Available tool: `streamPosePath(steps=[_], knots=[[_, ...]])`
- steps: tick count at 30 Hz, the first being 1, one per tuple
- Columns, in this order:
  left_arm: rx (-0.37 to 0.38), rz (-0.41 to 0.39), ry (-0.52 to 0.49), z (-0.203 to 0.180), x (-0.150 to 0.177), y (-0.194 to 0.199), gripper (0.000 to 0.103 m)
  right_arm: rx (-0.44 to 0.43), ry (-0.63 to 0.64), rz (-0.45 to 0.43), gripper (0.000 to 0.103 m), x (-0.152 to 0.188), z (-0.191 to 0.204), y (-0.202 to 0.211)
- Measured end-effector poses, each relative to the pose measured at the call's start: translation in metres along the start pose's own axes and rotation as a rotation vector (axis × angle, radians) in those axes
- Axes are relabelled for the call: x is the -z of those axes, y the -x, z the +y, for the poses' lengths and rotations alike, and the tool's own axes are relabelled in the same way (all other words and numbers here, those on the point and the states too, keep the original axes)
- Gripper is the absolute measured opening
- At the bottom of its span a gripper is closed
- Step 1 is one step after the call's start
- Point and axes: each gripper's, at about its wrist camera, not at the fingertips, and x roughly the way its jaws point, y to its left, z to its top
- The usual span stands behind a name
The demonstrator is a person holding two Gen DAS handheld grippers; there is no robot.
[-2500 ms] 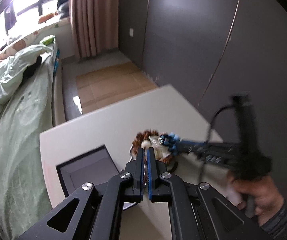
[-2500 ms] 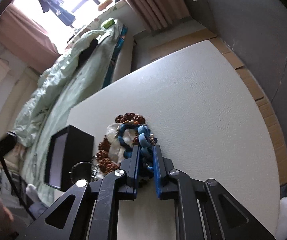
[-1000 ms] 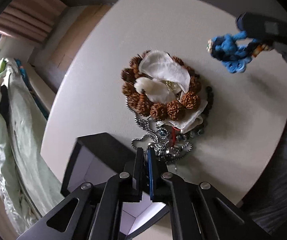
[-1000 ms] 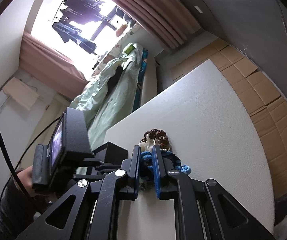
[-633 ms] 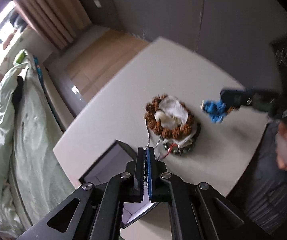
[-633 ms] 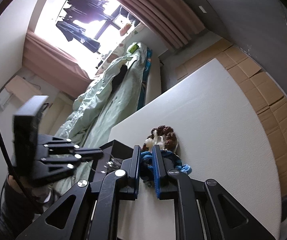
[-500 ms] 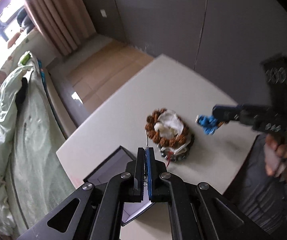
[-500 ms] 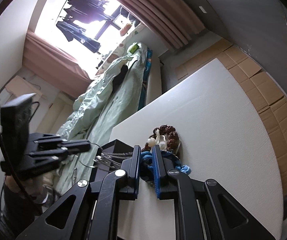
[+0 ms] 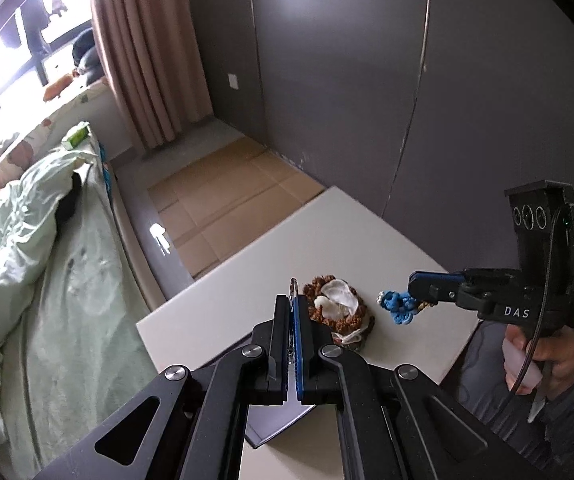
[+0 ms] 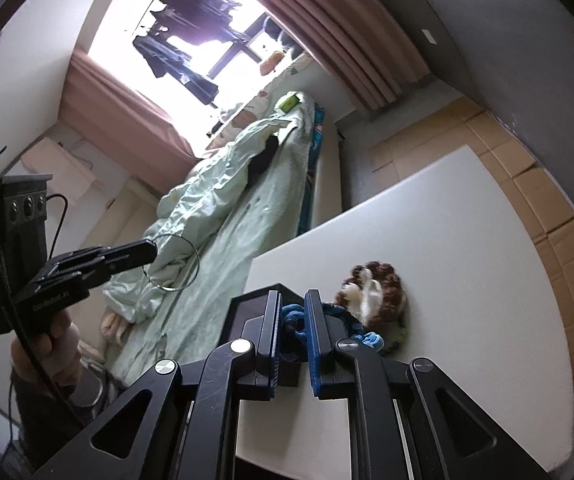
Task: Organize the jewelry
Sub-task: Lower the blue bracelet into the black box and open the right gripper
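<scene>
I have both pieces lifted clear of the pile (image 9: 337,312) so nothing snags. Left gripper (image 9: 292,302) is pinched narrow on a thin silver ring (image 10: 175,262); right gripper (image 10: 292,312) clamps the blue bead strand (image 9: 398,307). Both hang above the table (image 10: 467,248); the dark box (image 10: 247,308), likely their destination, sits beside the pile.

The left wrist view rides behind the left gripper (image 9: 292,304), raised well above the white table (image 9: 247,280) and facing down toward the far wall. The right wrist view sits lower, behind the right gripper (image 10: 292,320) — tilted, it seems, toward the window (image 10: 191,40). Both share the table, the jewelry pile (image 9: 339,314) (image 10: 379,294) and the bed (image 9: 47,240) — each also catches the other gripper.
</scene>
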Motion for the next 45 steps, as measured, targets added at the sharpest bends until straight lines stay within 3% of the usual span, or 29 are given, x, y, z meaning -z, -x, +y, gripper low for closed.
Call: streamPosePath(steps=[8, 15, 17, 19, 20, 21, 23, 29, 36, 38, 39, 40, 45], knots=[[-0.001, -0.022, 0.070, 0.025, 0.022, 0.012, 0.002, -0.021, 0.078, 0.002, 0.013, -0.009, 0.046, -0.003], [0.041, -0.011, 0.186, 0.054, 0.054, -0.010, 0.002, -0.036, 0.131, 0.032, 0.013, -0.010, 0.079, -0.022], [0.086, 0.005, 0.207, 0.059, 0.062, -0.020, 0.003, -0.035, 0.141, 0.041, 0.013, -0.008, 0.085, -0.027], [0.100, 0.014, 0.238, 0.065, 0.071, -0.030, 0.010, -0.032, 0.147, 0.059, 0.013, -0.005, 0.089, -0.036], [0.091, 0.015, 0.253, 0.067, 0.074, -0.032, 0.025, -0.029, 0.149, 0.065, 0.013, -0.004, 0.089, -0.039], [0.083, 0.009, 0.272, 0.070, 0.079, -0.035, 0.048, -0.023, 0.153, 0.078, 0.013, -0.003, 0.090, -0.044], [0.074, -0.042, 0.310, 0.076, 0.092, -0.034, 0.068, -0.017, 0.154, 0.096, 0.013, 0.000, 0.091, -0.052], [0.022, -0.145, 0.437, 0.095, 0.123, -0.023, 0.068, -0.001, 0.154, 0.140, 0.013, 0.001, 0.095, -0.075], [-0.022, -0.197, 0.498, 0.104, 0.140, -0.017, 0.068, -0.001, 0.180, 0.203, 0.014, 0.004, 0.108, -0.108], [-0.034, -0.194, 0.503, 0.105, 0.142, -0.018, 0.068, 0.017, 0.194, 0.241, 0.027, 0.004, 0.108, -0.119], [-0.035, -0.190, 0.503, 0.105, 0.143, -0.019, 0.068, 0.023, 0.194, 0.257, 0.043, 0.003, 0.107, -0.123], [-0.037, -0.188, 0.501, 0.105, 0.143, -0.019, 0.068, 0.034, 0.198, 0.253, 0.052, 0.003, 0.105, -0.122], [-0.027, -0.190, 0.476, 0.097, 0.136, -0.021, 0.068, 0.104, 0.193, 0.200, 0.053, -0.007, 0.081, -0.100]])
